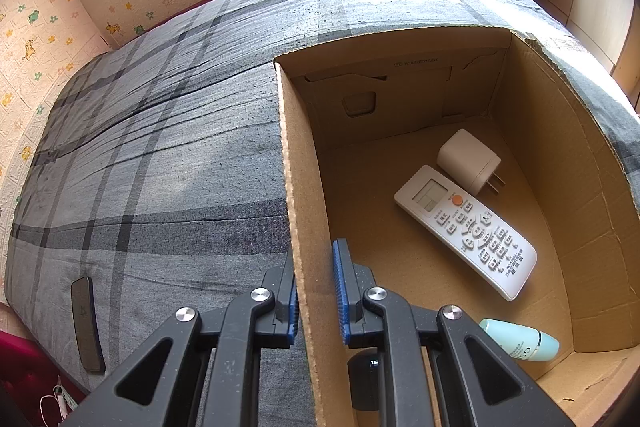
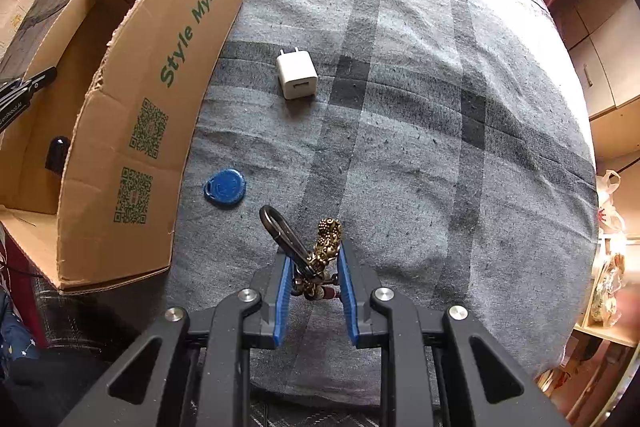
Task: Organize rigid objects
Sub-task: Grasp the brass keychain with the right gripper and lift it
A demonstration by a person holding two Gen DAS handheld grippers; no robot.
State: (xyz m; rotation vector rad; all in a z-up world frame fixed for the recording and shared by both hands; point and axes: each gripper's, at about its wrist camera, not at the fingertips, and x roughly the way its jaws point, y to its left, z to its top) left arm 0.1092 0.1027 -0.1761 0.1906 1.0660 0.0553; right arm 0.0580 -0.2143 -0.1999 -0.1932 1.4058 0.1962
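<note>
My left gripper (image 1: 318, 293) is shut on the left wall of the open cardboard box (image 1: 304, 187), one blue pad on each side of it. Inside the box lie a white remote (image 1: 466, 229), a white plug adapter (image 1: 470, 161), a teal bottle (image 1: 520, 339) and a small black object (image 1: 362, 379). My right gripper (image 2: 314, 281) points down over the bed and is shut on a brass keychain (image 2: 326, 239) with a dark clip, lifted off the cover. Another white charger (image 2: 297, 77) and a blue key fob (image 2: 225, 187) lie on the cover beside the box (image 2: 160, 107).
The grey plaid bed cover (image 2: 440, 107) stretches wide to the right of the box. A dark flat phone-like object (image 1: 86, 323) lies near the bed's left edge. Patterned wall panels and a window are beyond the bed; shelves with bags (image 2: 608, 267) stand at the right.
</note>
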